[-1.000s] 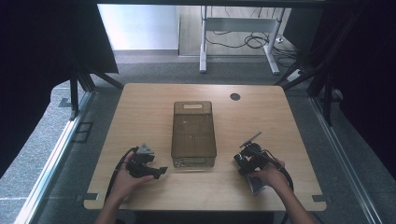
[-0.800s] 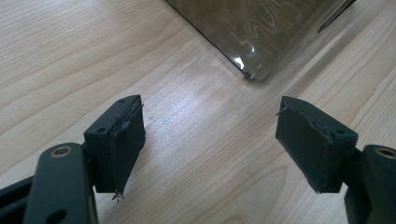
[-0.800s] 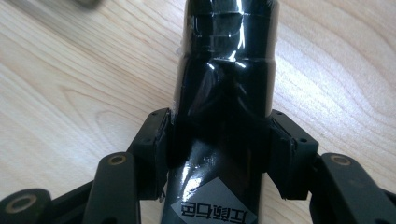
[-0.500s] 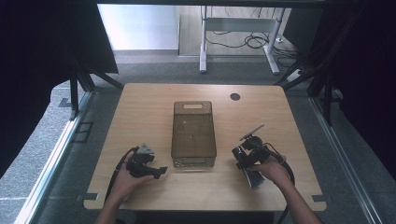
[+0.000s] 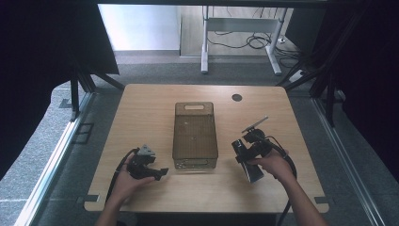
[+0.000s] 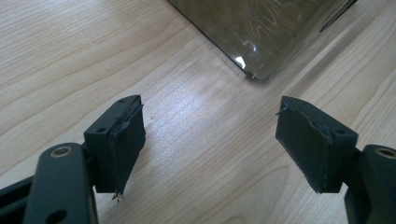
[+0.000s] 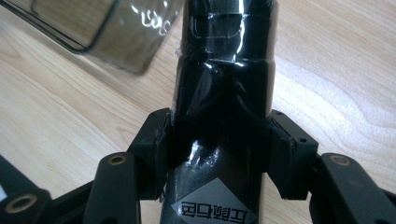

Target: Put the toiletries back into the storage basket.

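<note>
On the left I have the left gripper [image 5: 149,165] resting low on the near left part of the light wooden table [image 5: 141,108], held in the person's left hand [image 5: 123,181]. Its jaws point right, toward the near left corner of the box, and they are spread wide with nothing between them; in the left gripper view I see only bare wood grain between the two black pads [image 6: 125,144], with the rounded corner of the box just beyond them.

In the middle of the table stands the smoky translucent rectangular plastic box [image 5: 195,135], open at the top, its long side running from near to far and a slot handle cut in its far wall. I cannot make out anything inside it.

To the right of the box, just beside its near right corner but apart from it, I hold the right gripper [image 5: 248,151] in the person's right hand [image 5: 275,165]. Its jaws are clamped on a glossy black cylindrical bottle wrapped in black tape [image 7: 224,93], which carries a grey label with printed characters near the bottom of the right gripper view. In the high view the bottle [image 5: 248,162] looks tilted, lying along the gripper above the table surface, with the box corner just to its left.
</note>
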A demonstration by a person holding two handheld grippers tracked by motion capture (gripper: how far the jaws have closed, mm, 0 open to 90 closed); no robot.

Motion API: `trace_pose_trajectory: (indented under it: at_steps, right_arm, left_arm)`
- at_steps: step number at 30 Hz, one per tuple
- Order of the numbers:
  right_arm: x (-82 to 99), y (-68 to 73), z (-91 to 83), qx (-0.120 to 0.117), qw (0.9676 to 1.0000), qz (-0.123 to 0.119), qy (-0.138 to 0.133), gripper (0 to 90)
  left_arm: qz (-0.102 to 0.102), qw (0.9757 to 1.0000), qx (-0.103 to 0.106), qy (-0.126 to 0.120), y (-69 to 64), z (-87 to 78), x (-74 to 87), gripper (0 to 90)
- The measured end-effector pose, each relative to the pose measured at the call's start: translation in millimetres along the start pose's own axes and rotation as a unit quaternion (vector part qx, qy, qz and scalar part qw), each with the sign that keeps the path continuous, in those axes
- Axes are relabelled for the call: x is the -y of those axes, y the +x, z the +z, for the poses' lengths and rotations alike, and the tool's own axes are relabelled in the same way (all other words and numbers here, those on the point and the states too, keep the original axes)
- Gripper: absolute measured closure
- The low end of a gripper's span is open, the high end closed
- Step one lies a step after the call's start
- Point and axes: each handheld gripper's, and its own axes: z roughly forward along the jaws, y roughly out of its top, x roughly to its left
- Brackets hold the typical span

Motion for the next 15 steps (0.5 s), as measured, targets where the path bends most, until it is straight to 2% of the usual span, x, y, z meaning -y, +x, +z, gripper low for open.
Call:
trace_pose_trajectory:
  at_steps: [15]
  right_arm:
    - [-26.8,13.8,-18.0,-0.015,0.9997,-0.012,-0.012,46.5]
  left_arm:
    - [0.002,1.0,0.002,-0.004,0.3,-1.6,-0.6,24.3]
